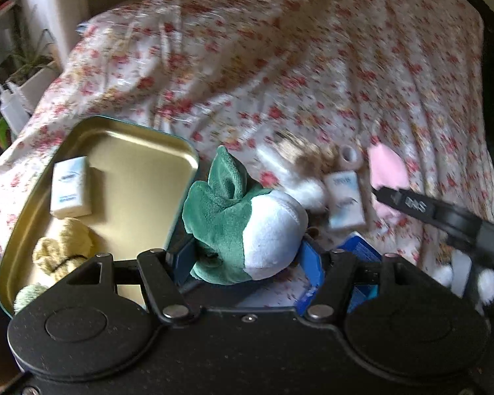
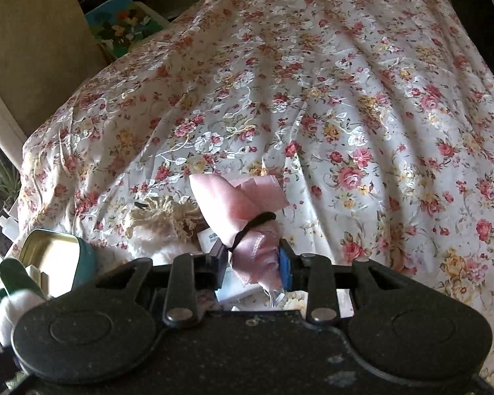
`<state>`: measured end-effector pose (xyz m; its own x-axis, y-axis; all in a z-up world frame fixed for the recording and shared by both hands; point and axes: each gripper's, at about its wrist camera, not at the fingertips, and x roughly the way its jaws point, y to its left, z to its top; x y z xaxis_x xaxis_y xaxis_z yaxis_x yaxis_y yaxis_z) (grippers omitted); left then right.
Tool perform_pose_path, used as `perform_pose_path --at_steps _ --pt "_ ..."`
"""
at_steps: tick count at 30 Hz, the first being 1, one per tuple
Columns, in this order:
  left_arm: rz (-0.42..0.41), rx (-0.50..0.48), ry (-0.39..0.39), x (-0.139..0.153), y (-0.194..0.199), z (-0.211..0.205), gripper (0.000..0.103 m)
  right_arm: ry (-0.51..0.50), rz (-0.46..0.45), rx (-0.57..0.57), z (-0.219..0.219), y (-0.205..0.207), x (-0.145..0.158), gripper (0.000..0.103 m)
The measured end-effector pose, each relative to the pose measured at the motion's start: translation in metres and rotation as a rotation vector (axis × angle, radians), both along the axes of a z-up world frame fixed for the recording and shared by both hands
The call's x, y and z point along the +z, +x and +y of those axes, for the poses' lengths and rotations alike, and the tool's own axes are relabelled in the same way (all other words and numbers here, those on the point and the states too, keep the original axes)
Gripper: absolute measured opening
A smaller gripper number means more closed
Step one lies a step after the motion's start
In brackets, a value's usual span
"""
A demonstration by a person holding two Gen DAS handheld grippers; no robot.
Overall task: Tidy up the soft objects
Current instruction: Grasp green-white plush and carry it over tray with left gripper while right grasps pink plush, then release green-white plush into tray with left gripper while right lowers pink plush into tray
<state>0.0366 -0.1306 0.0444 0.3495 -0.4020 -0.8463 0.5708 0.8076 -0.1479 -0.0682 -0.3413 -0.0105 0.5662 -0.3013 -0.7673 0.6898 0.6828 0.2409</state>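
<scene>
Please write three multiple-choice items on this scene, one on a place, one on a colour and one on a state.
1. Where does the small white packet at the left lie?
A. inside the open tin
B. on the floor
C. between the right gripper's jaws

2. What colours is the plush toy in the left gripper?
A. red and black
B. green and white
C. all yellow

3. How does the right gripper stand?
A. wide open, holding nothing
B. shut on a packet
C. shut on the pink cloth bundle

Answers:
1. A: the packet rests on the gold floor of the tin, beside a yellow knitted piece.
2. B: the toy has green fabric on one side and a white rounded body on the other.
3. C: the pads press on the pink cloth bundle, which is tied with a black band.
</scene>
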Motion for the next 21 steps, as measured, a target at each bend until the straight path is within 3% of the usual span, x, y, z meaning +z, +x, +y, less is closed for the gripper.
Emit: perform_pose_path --at_steps 21 --pt "-0.083 0.352 0.042 0.007 0.07 0.11 0.061 -0.027 -0.038 0.07 0.02 -0.002 0.011 0.031"
